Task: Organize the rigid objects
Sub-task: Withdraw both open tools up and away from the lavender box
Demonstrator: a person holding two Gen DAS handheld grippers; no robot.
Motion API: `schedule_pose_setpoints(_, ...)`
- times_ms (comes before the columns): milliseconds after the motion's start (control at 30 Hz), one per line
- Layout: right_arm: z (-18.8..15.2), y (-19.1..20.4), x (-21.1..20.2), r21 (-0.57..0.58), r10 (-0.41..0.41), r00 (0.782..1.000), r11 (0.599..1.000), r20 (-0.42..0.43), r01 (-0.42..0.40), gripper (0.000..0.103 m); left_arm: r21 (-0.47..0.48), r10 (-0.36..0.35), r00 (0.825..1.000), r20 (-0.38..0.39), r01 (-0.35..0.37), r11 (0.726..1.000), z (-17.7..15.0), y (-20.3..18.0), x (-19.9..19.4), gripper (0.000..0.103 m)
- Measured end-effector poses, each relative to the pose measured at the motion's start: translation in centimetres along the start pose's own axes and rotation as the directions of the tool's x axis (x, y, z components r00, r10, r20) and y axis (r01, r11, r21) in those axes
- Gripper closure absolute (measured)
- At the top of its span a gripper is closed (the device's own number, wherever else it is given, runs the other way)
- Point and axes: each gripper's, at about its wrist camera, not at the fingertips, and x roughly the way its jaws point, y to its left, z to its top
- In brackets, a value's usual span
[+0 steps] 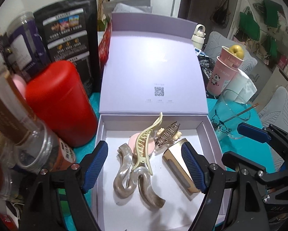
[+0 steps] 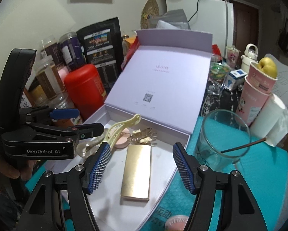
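An open lilac box [image 1: 103, 129] [image 2: 182, 134] stands on the teal mat, lid [image 1: 153, 71] tilted back. Inside lie a wavy translucent hair clip [image 1: 128, 175], a cream claw clip [image 1: 144, 144] [image 2: 120, 127], a pink round compact [image 1: 150, 144] [image 2: 122, 143], a gold claw clip [image 1: 167, 133] [image 2: 142, 134] and a gold rectangular case [image 1: 177, 166] [image 2: 137, 171]. My left gripper [image 1: 144, 163] is open above the box, over the wavy clip. My right gripper [image 2: 142, 165] is open, its fingers on either side of the gold case. The right gripper also shows in the left wrist view [image 1: 255, 150]; the left one shows in the right wrist view [image 2: 72, 119].
A red canister [image 1: 61, 104] [image 2: 84, 90], jars [image 1: 13, 115] and a black bag [image 1: 66, 36] crowd the left. A glass cup [image 2: 221, 138] with a stick, pink paper cups [image 2: 257, 90] holding a yellow fruit, and a paper roll [image 2: 269, 117] stand to the right.
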Motion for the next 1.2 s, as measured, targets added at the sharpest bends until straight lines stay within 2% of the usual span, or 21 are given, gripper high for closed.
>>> schedule_pose_setpoints(67, -0.1, 0.2, -1.0, -0.004, -0.001, 1.0, 1.0, 0.015, 0.001, 0.035, 0.002, 0.002, 1.0, 0.014, -0.002, 1.0, -0.1, -0.3, -1.0, 0.02)
schedule_pose_setpoints(133, -0.2, 0.5, -2.0, -0.008, 0.0, 1.0, 1.0, 0.029, 0.0, 0.035, 0.003, 0.005, 1.0, 0.029, -0.005, 1.0, -0.2, -0.7, -1.6, 0.004)
schedule_pose_setpoints(167, -0.3, 0.6, -2.4, -0.009, -0.002, 0.999, 1.0, 0.034, 0.002, 0.035, 0.006, 0.009, 0.999, 0.042, -0.009, 1.0, -0.3, -0.9, -2.2, 0.002)
schedule_pose_setpoints(533, -1.9, 2.2, -7.8, -0.023, -0.022, 0.994, 0.999, 0.103, 0.024, 0.031, 0.041, 0.039, 0.992, 0.117, -0.044, 0.998, -2.2, -2.6, -7.3, 0.001)
schedule_pose_setpoints(800, -4.1, 3.5, -11.9, -0.023, -0.041, 0.989, 0.999, 0.142, 0.044, 0.027, 0.062, 0.026, 0.987, 0.162, -0.036, 0.997, -4.4, -3.9, -10.5, 0.001)
schedule_pose_setpoints(1200, -8.5, 5.0, -15.4, 0.002, -0.062, 0.986, 0.998, 0.152, 0.062, 0.026, 0.103, -0.021, 0.986, 0.164, 0.004, 0.995, -8.8, -6.3, -13.4, 0.001)
